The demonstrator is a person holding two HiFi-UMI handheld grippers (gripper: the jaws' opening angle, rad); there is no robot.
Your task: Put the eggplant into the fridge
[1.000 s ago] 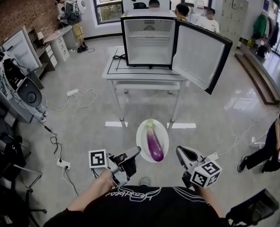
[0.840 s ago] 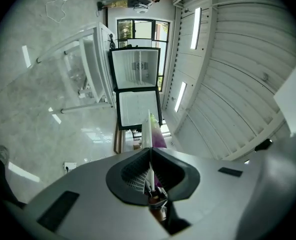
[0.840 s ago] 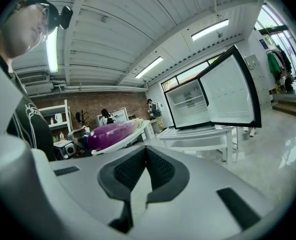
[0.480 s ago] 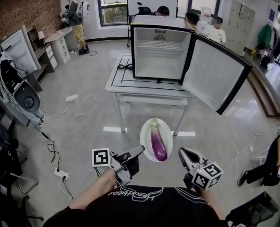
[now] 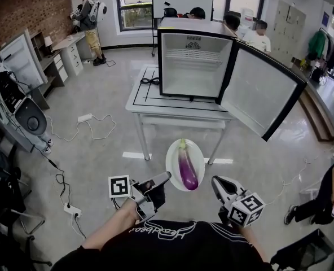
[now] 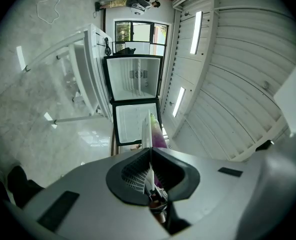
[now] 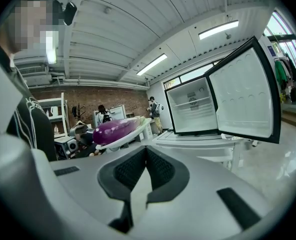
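A purple eggplant (image 5: pixel 187 168) lies on a white plate (image 5: pixel 197 153) that hangs over the floor in front of me. My left gripper (image 5: pixel 165 177) is shut on the plate's left rim; in the left gripper view the plate (image 6: pixel 147 129) runs edge-on between the pads, with the eggplant (image 6: pixel 159 140) just beyond. My right gripper (image 5: pixel 214 181) is to the right of the plate and apart from it, shut on nothing (image 7: pixel 145 151). From it the eggplant (image 7: pixel 115 129) shows at the left. The fridge (image 5: pixel 192 66) stands on a white table (image 5: pixel 150 100), its door (image 5: pixel 263 92) swung wide to the right.
Cables and a power strip (image 5: pixel 71 209) lie on the floor at left, beside a machine (image 5: pixel 20 109). A coiled cable (image 5: pixel 148 81) rests on the table by the fridge. Several people stand behind the fridge; another person (image 5: pixel 325 191) is at the right edge.
Both grippers and the plate with the eggplant have come nearer the table; the fridge looks larger and closer. The grip on the plate is unchanged.
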